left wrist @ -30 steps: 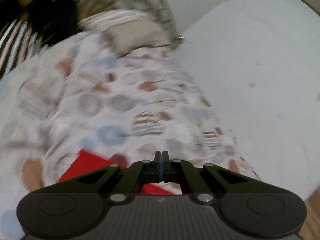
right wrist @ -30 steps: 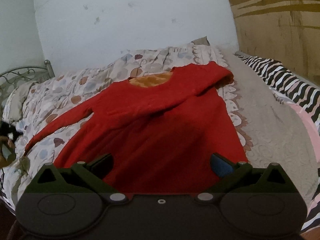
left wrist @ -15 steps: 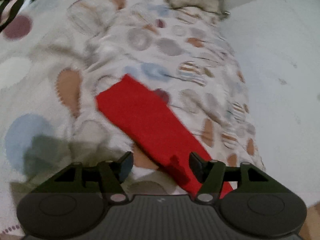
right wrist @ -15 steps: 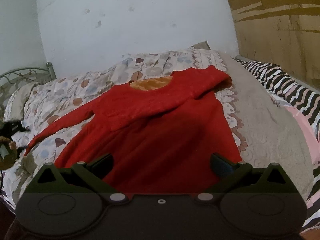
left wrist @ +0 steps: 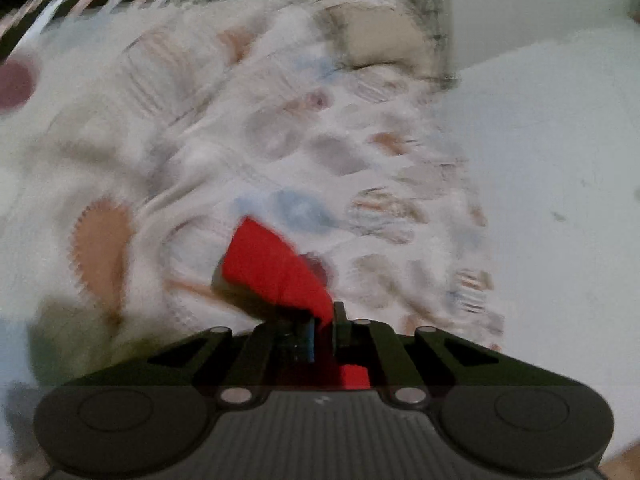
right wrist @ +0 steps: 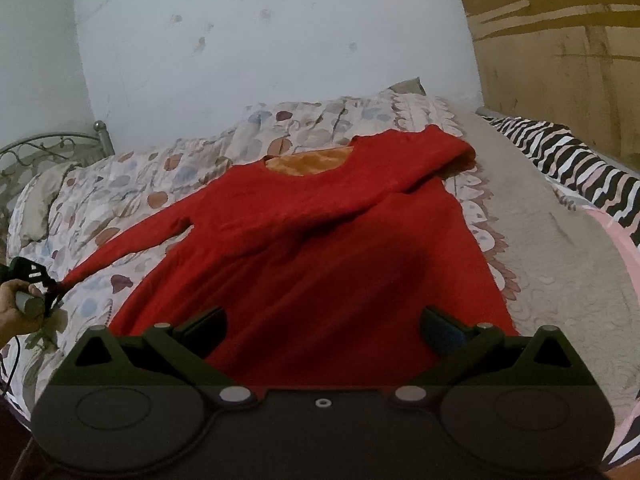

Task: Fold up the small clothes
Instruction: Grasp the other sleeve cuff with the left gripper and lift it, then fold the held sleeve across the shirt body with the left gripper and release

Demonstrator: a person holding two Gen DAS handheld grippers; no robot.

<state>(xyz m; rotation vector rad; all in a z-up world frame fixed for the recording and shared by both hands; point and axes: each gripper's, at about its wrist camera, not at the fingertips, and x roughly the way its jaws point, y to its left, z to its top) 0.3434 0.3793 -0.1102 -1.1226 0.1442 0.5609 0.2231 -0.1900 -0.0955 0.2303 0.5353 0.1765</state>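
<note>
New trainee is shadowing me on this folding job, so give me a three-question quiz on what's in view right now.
1. True or false: the left gripper is shut on the end of the red top's sleeve.
2. The right gripper is: A) open above the red top, B) shut on its hem.
3. Which sleeve already lies folded across the chest?

Key: 1 true; 2 A; 3 the one on the zebra-striped blanket's side.
</note>
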